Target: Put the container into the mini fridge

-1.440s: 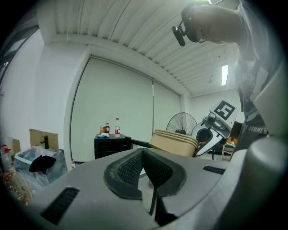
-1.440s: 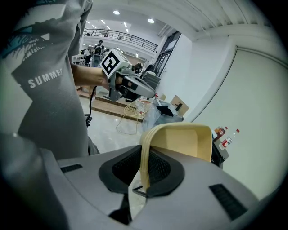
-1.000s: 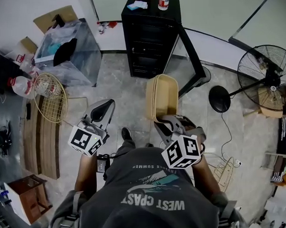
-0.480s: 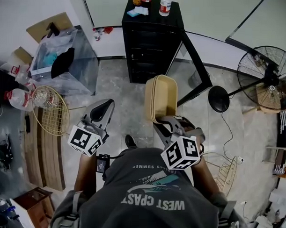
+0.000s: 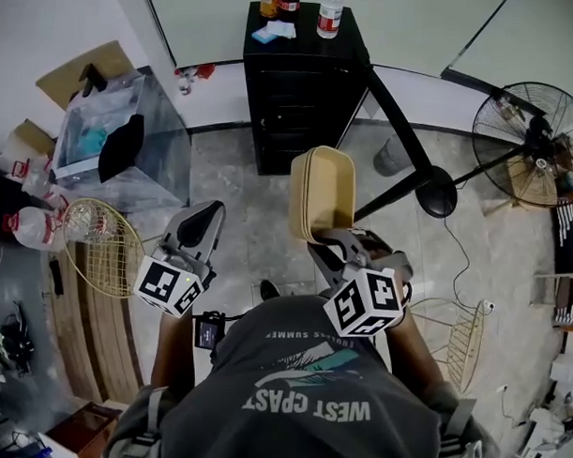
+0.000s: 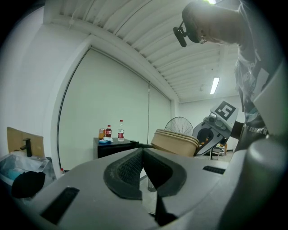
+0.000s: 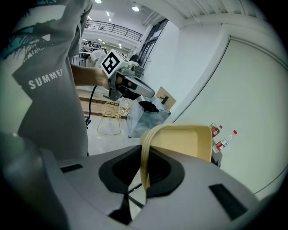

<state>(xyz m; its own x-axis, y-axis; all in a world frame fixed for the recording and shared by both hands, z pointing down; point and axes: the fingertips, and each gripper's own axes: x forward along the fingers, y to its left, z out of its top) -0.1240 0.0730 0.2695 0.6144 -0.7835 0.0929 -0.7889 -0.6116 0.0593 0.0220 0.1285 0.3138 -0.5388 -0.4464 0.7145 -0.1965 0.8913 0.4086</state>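
A tan rectangular container (image 5: 323, 192) hangs on edge in front of me, with my right gripper (image 5: 329, 242) shut on its rim. The right gripper view shows the rim pinched between the pads and the container (image 7: 184, 141) rising beyond them. The black mini fridge (image 5: 305, 91) stands ahead against the wall, its door (image 5: 400, 125) swung open to the right. My left gripper (image 5: 200, 223) is held level to the container's left, shut and empty. In the left gripper view its jaws (image 6: 143, 155) meet, with the fridge (image 6: 114, 147) and container (image 6: 175, 143) beyond.
Bottles (image 5: 328, 11) and a blue cloth sit on the fridge top. A standing fan (image 5: 532, 144) with a round base (image 5: 436, 197) is at the right. A clear plastic bin (image 5: 123, 126) and yellow wire rack (image 5: 104, 248) are at the left, and a wire chair (image 5: 464, 335) stands near my right.
The person has walked toward the fridge, carrying both grippers forward; floor items slid down the head view. The right gripper's hold on the container is unchanged, and the left stays shut.
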